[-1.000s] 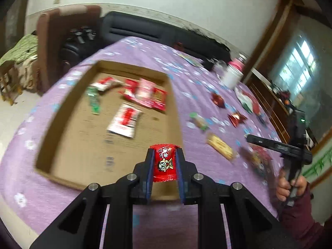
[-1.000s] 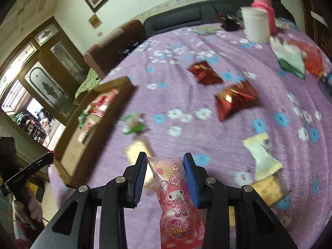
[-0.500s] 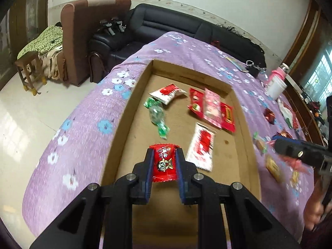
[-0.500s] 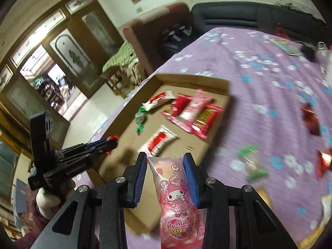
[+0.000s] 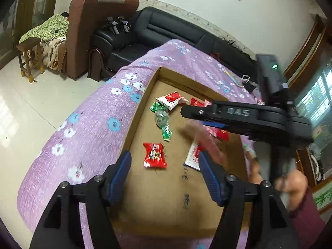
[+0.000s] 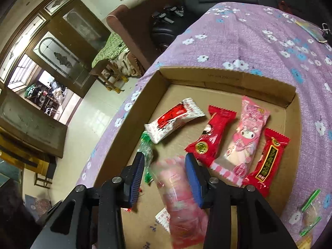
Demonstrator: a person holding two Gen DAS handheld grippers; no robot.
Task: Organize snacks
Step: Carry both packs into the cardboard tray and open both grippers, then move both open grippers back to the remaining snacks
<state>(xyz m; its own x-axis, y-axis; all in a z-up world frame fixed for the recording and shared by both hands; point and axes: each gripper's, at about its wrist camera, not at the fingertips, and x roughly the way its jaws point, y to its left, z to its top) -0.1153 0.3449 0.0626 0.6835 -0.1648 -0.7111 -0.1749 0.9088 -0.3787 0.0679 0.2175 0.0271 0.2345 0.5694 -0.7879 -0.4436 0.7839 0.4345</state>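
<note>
1. Cardboard formed the shallow tray that sat on the bench under a purple flowered cloth.
2. Left gripper hung over the tray with its blue fingers spread wide, having just been opening; nothing was between them.
3. Just beyond those fingers a small red candy packet lay loose on the tray floor.
4. Right gripper pointed down into the tray, its jaws having just been opening a little, with a blurred pink snack pouch between them; whether the fingers were clenched on it I could not tell.
5. In the tray's far half lay a white-and-red packet, a green twist-wrapped candy, a red packet, a pink character pouch and a second red bar, the last three side by side and touching.
6. Another green-wrapped sweet lay on the cloth outside the tray.
</note>
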